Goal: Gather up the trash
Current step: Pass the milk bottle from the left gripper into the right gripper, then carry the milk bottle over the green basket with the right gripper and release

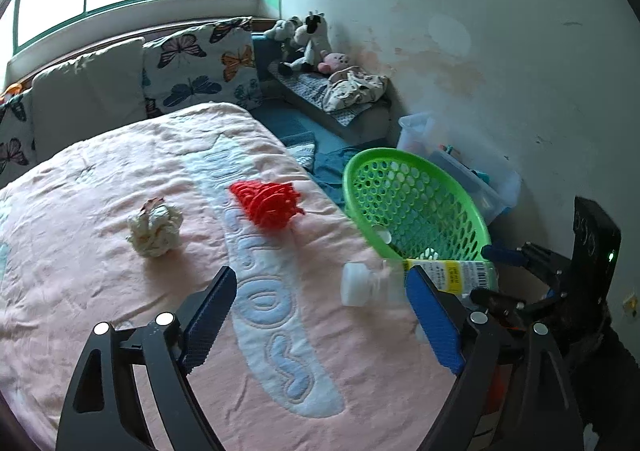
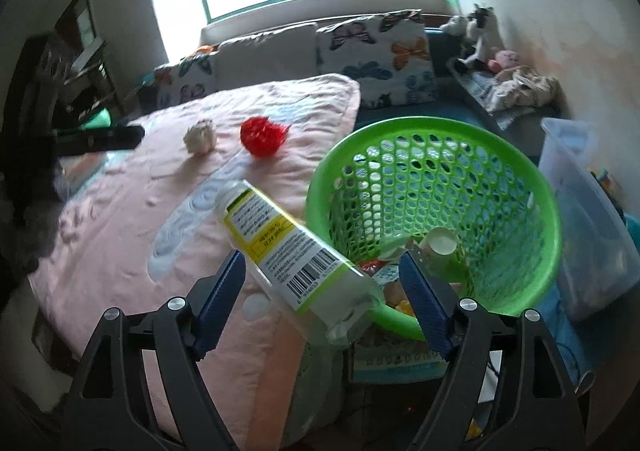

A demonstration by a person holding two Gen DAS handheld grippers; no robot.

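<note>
- We see the plastic bottle (image 2: 288, 251) lying tilted across the near rim of the green basket (image 2: 540, 219), its base over the rim and its capped end out over the pink blanket (image 2: 120, 219); in the left wrist view the bottle (image 1: 420, 277) is motion-blurred, so we cannot tell whether it rests on the rim or is dropping.
- The right gripper (image 2: 322, 277) has its jaws spread apart on either side of the bottle, with the blue pads (image 2: 224, 291) clear of it or at most brushing it; it grips nothing.
- The left gripper (image 1: 320, 311) is likewise spread wide and empty, above the blanket, with the bottle just beyond its right finger.
- Inside the basket we make out a paper cup (image 2: 440, 241) and some wrappers at the bottom.
- Farther out on the blanket lie a crumpled paper ball (image 1: 155, 229) and a red mesh net (image 1: 270, 201), near each other but apart.
- Beside the basket stands a clear plastic bin (image 2: 580, 211) against the wall.
- Behind the blanket, butterfly pillows (image 1: 200, 67) line the window side, and stuffed toys (image 1: 308, 39) sit in the corner.
</note>
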